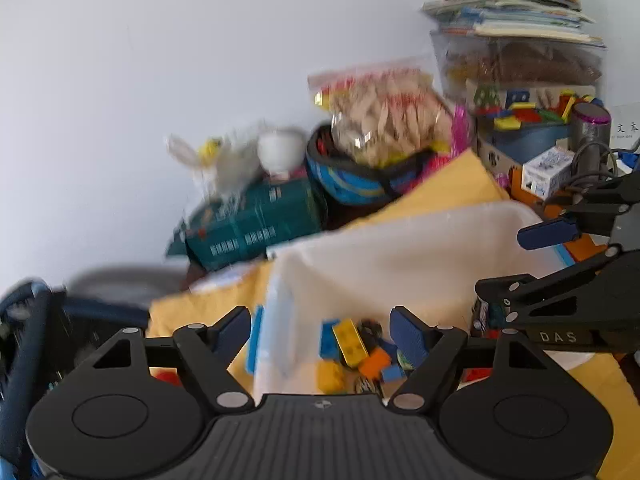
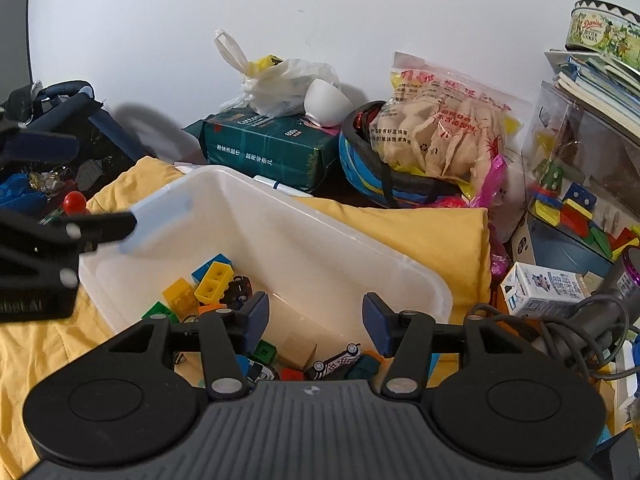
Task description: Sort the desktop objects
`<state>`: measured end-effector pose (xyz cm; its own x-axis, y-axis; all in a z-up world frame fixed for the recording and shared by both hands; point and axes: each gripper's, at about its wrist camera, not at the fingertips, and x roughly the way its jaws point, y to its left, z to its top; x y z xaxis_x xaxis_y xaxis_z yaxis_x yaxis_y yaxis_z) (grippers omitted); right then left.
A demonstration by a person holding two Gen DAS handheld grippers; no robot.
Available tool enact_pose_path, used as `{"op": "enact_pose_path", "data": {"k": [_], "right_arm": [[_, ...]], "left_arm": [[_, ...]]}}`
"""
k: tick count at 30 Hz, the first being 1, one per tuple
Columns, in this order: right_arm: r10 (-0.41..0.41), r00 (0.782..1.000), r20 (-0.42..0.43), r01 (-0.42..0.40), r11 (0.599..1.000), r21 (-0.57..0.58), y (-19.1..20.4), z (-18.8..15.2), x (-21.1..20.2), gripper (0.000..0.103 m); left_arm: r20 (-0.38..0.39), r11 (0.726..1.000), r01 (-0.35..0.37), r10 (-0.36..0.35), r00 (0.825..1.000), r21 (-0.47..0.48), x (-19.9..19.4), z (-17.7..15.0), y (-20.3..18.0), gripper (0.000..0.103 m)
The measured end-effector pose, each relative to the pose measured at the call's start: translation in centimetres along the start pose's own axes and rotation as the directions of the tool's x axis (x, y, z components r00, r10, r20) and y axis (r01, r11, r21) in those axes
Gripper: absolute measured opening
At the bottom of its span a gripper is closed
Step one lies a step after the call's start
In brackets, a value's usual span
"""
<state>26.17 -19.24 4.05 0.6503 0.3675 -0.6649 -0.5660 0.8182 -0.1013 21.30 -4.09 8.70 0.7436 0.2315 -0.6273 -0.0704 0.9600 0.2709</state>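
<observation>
A translucent white plastic bin (image 2: 320, 236) stands on a yellow cloth (image 2: 432, 232) and holds several toy bricks (image 2: 212, 284), a wooden block (image 2: 298, 350) and toy cars (image 2: 338, 360). My right gripper (image 2: 316, 322) is open and empty over the bin's near side. My left gripper (image 1: 320, 330) is open and empty above the bin's other end, over the bricks (image 1: 352, 350). The bin (image 1: 400, 256) looks blurred in the left wrist view. Each gripper shows at the edge of the other's view: the right one (image 1: 560, 264), the left one (image 2: 80, 192).
Along the wall stand a green tissue pack (image 2: 272, 148), a white plastic bag (image 2: 280, 84), a white cup (image 2: 326, 102), a blue helmet (image 2: 384, 180) with a snack bag (image 2: 444, 128), and a clear toy box (image 2: 580, 184) under books and a tin (image 2: 604, 32). A dark basket (image 2: 60, 140) sits left.
</observation>
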Motion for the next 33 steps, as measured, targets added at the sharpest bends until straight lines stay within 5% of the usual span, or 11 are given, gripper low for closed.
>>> {"op": "enact_pose_path", "data": {"k": [15, 33], "right_arm": [[0.008, 1.000, -0.027, -0.008, 1.000, 0.003, 0.3, -0.4, 0.6, 0.080], [0.012, 0.999, -0.036, -0.011, 0.999, 0.042, -0.4, -0.7, 1.3, 0.085]], "left_arm": [[-0.069, 0.998, 0.005, -0.010, 0.998, -0.066, 1.5, 0.5, -0.1, 0.080], [-0.106, 0.998, -0.005, -0.003, 0.994, -0.068, 2.5, 0.7, -0.3, 0.080]]}}
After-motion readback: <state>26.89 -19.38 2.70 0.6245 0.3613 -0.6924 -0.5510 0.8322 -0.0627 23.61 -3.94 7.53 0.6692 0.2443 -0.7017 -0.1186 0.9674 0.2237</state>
